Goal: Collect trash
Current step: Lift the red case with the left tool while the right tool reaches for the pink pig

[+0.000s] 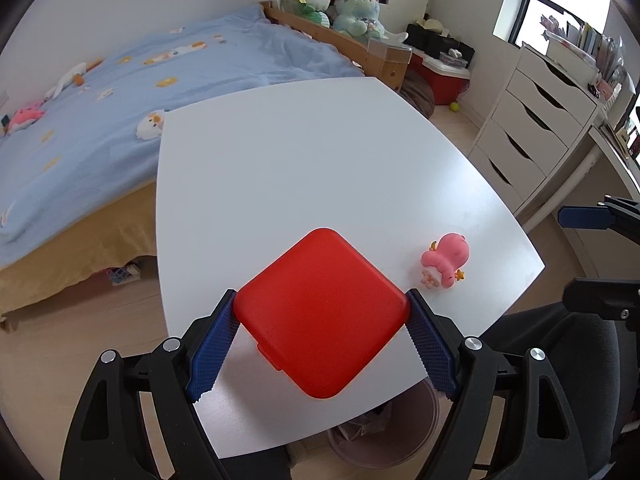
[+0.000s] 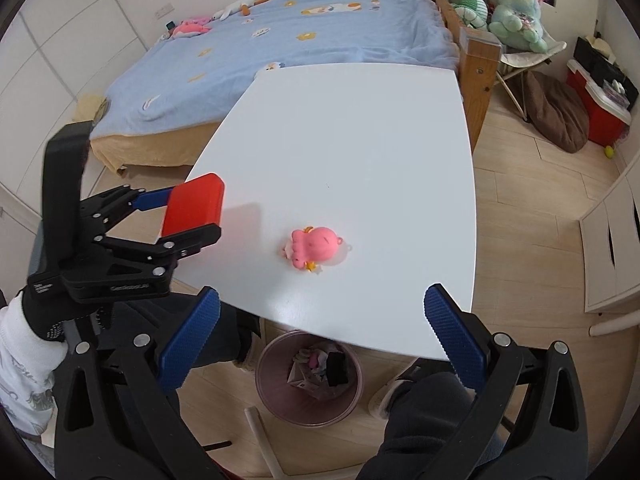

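Red box (image 1: 322, 314): held above the table's near edge, gripped corner to corner.
Left gripper (image 1: 322, 312): clenched on the box.
Right gripper (image 2: 322, 336): spread wide, holding nothing.
Pink toy (image 2: 314, 249): lay on the table (image 2: 360, 140).
Bin (image 2: 308, 376): stood on the floor below the table edge.

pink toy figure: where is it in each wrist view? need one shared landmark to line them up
Left wrist view: pink toy figure lies lower right on the white table, right of the red case held by the left gripper.
Right wrist view: pink toy figure sits at centre, red case to its left.
Shared landmark: the bed with the blue cover beyond the table's far edge.
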{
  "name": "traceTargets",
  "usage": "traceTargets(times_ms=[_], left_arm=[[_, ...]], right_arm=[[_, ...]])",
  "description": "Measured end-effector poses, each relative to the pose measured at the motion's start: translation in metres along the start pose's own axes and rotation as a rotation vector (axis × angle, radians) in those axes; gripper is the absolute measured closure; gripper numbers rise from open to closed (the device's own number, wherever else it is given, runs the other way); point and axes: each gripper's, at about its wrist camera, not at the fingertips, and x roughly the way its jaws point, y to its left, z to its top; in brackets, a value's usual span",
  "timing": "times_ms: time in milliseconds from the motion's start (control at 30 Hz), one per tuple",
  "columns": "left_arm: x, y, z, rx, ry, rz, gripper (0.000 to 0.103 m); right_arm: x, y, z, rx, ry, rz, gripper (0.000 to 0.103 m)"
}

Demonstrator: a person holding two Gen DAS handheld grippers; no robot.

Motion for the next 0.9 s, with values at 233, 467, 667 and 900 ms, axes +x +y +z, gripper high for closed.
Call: traceTargets(times_ms=[233,467,667,900], left_arm=[[-0.011,0.012,-0.003,-0.026,-0.017,0.003,0.024],[-0.012,0.020,-0.010,-0.047,-0.014,0.006,0.024],[-0.010,0.025,-0.015,-0.060,-0.012,-0.001,0.024],[-0.007,0.028,-0.016,-0.069,-0.009,-0.015,0.024]], right_arm=[[0.033,0.010,0.015,-0.062,0.061,-0.024,0.003],[0.067,0.020,0.026,-0.119,0.139,-0.047,0.003],[0.083,0.025,0.029,-0.145,0.167,-0.073,0.024],[0.088,0.027,0.028,-0.157,0.169,-0.091,0.038]])
